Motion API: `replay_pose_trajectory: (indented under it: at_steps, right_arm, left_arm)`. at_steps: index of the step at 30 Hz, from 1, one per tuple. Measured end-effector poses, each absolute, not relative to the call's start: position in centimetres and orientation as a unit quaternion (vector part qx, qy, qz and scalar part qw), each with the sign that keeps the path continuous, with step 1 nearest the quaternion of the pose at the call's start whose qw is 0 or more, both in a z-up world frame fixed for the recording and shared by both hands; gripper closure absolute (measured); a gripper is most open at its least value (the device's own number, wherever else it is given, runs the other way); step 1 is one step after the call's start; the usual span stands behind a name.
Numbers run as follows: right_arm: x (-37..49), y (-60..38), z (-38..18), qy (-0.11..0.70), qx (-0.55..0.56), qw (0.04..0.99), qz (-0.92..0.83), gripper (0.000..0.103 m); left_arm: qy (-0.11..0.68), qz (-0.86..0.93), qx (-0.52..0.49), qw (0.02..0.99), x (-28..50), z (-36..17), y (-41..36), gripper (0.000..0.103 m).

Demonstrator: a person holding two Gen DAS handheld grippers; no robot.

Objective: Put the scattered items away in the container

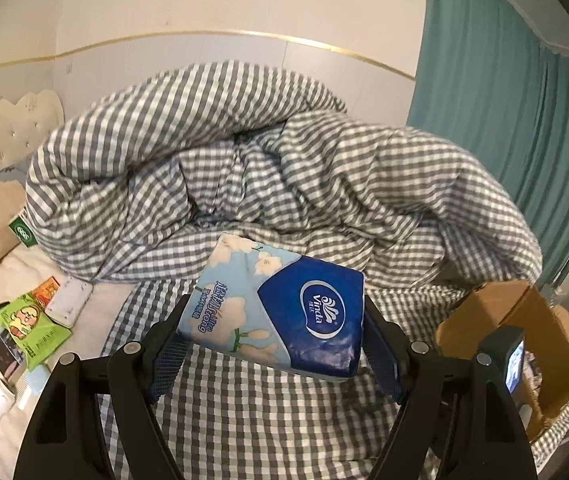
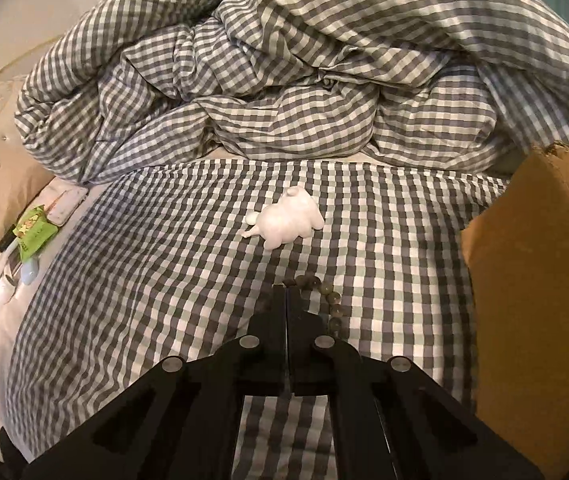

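Left hand-held gripper (image 1: 276,320) clamps the tissue pack (image 1: 280,312); right hand-held gripper (image 2: 286,292) pinches a bead string (image 2: 326,300); white figurine (image 2: 288,220) and far-left clutter remain outside the cardboard box (image 2: 532,272).

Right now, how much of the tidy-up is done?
Done: cannot tell what the cardboard box already holds. In hand: left gripper holds a Vinda tissue pack; right gripper is shut on a bead bracelet. Left: white toy figure and green snack packet.

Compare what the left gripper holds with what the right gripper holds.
The left gripper clamps a bulky blue tissue pack across wide jaws; the right gripper, jaws together, pinches a thin string of dark beads. The pack is rigid; the beads dangle. Both are lifted off the checked sheet.
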State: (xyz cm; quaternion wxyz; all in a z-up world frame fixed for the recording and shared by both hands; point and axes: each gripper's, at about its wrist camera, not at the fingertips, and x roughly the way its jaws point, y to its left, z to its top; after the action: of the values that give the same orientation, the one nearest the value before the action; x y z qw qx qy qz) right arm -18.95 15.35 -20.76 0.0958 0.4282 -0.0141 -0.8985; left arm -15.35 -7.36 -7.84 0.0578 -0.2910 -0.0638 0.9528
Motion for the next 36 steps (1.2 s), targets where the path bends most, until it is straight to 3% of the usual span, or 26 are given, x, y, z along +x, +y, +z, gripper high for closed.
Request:
replay_pose_trajectory:
  at_steps: [7,16,25,36]
  right_arm:
    - [-17.4,16.1,-20.1,-0.033,0.426,0.111,-0.897,0.103]
    - [-13.0,19.7,-12.3,-0.043,0.36,0.1,-0.926,0.103]
    - [-7.0,29.1,-6.0,-0.056,0.306,0.024,-0.95,0.103]
    - [-1.2,41.0,-3.4,-0.076,0.278,-0.071,-0.955,0.103]
  left_arm:
    - [-0.055,0.956,-0.282,0.057,-14.0,-5.9,-6.8,0.023]
    - [-0.045,0.96,-0.261,0.085,-12.5,-2.7,-2.2,0.023]
    - [-0.031,0.952,-0.254,0.168,-11.2,-1.0,8.4,0.023]
    - [-0.002,0.924,-0.278,0.264,-10.6,-2.2,23.0,0.023]
